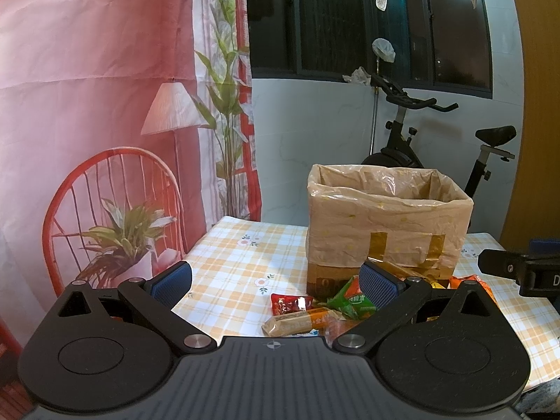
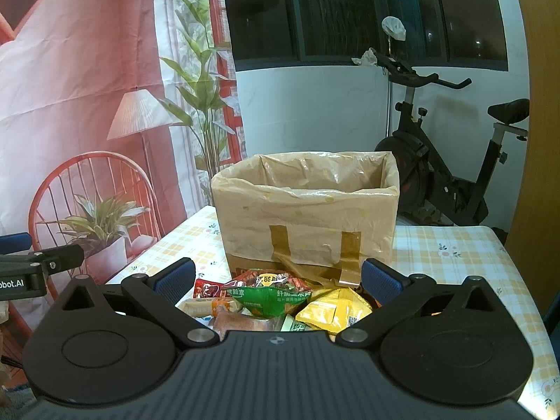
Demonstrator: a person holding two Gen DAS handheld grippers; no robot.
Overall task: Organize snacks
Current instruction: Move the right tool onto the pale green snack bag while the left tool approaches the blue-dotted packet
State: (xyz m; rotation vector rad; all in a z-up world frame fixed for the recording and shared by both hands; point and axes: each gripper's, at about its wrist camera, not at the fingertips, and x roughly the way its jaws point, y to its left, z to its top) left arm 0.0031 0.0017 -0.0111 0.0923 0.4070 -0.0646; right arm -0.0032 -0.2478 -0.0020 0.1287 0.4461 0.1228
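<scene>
A pile of snack packets lies on the checked tablecloth in front of a cardboard box [image 1: 386,220] [image 2: 304,210] lined with a clear plastic bag. In the left wrist view I see a red packet [image 1: 288,303], a tan bar [image 1: 297,322] and a green packet [image 1: 353,299]. My left gripper [image 1: 276,281] stands open above the table, left of the pile, with nothing between its fingers. In the right wrist view a green packet [image 2: 271,299], a yellow packet [image 2: 336,309] and a red packet [image 2: 208,288] lie just below my right gripper [image 2: 278,281], which is open and holds nothing.
The table [image 1: 231,262] [image 2: 451,255] ends at the left near a printed backdrop of a red chair and plants. An exercise bike [image 1: 420,140] [image 2: 451,161] stands behind the table by the window. The other gripper shows at each view's edge: right gripper body [image 1: 518,269], left gripper body [image 2: 38,262].
</scene>
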